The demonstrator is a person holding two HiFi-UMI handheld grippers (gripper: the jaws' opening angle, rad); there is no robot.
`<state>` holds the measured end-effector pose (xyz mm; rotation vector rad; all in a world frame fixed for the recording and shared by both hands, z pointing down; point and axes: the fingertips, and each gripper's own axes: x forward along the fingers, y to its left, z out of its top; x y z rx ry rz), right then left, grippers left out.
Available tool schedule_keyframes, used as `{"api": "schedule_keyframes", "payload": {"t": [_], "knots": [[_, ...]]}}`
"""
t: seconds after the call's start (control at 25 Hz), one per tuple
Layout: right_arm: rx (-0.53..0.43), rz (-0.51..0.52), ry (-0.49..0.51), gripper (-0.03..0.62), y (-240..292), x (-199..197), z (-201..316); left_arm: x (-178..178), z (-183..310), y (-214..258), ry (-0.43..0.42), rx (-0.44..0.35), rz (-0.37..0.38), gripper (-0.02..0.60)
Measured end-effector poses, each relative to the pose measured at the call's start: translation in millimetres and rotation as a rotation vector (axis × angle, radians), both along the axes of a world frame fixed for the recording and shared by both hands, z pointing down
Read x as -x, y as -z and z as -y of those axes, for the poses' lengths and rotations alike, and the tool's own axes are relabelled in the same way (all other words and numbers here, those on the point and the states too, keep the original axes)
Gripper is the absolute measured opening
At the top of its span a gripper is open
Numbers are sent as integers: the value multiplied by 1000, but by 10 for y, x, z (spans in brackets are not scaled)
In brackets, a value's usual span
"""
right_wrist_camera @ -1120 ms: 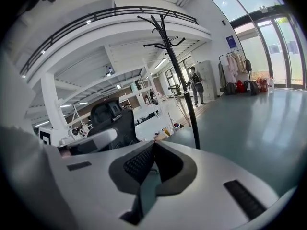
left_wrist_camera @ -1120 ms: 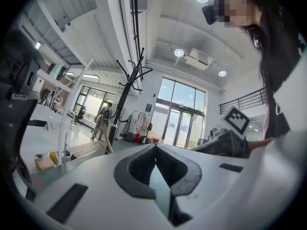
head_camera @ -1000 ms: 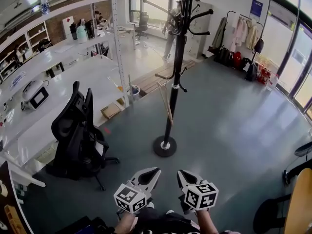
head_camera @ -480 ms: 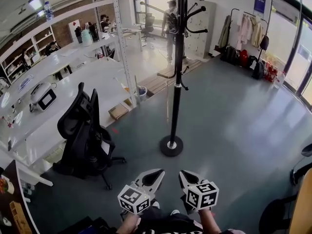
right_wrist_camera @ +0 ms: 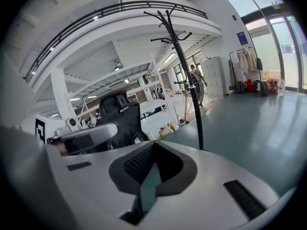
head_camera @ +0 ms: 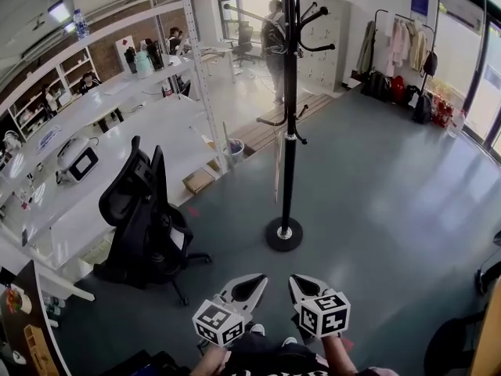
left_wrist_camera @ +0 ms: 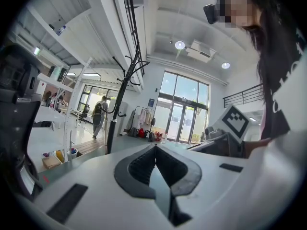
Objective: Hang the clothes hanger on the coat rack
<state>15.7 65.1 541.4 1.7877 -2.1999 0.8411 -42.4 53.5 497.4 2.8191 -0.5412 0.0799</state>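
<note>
The black coat rack (head_camera: pixel 290 131) stands on a round base (head_camera: pixel 283 234) on the grey floor, a few steps ahead of me. A pale wooden hanger (head_camera: pixel 278 167), seen edge-on, hangs from one of its lower hooks beside the pole. My left gripper (head_camera: pixel 262 278) and right gripper (head_camera: pixel 294 280) are held low and close together in front of my body, short of the base. Both are shut with nothing between the jaws. The rack also shows beyond the left gripper (left_wrist_camera: pixel 154 146) as a dark pole (left_wrist_camera: pixel 113 123), and beyond the right gripper (right_wrist_camera: pixel 153 143) as a pole (right_wrist_camera: pixel 192 99).
A black office chair (head_camera: pixel 141 218) stands to the left by long white desks (head_camera: pixel 94 155) and a white shelf post (head_camera: pixel 200 77). A person (head_camera: pixel 274 41) stands behind the rack. A clothes rail with garments (head_camera: pixel 399 45) is at the back right. A wooden table edge (head_camera: pixel 489 343) is at the bottom right.
The head view has shifted a little, so the rack and chair sit slightly further right and lower. Both grippers stay shut and close together. The person in the background has moved.
</note>
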Motion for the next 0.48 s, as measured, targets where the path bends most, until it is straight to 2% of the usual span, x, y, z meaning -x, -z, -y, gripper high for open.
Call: {"api": "schedule_keyframes", "payload": {"t": [0.48], "knots": [[13, -6, -23, 9, -50, -105, -45, -72, -3, -16, -16, -3, 11, 0]]}}
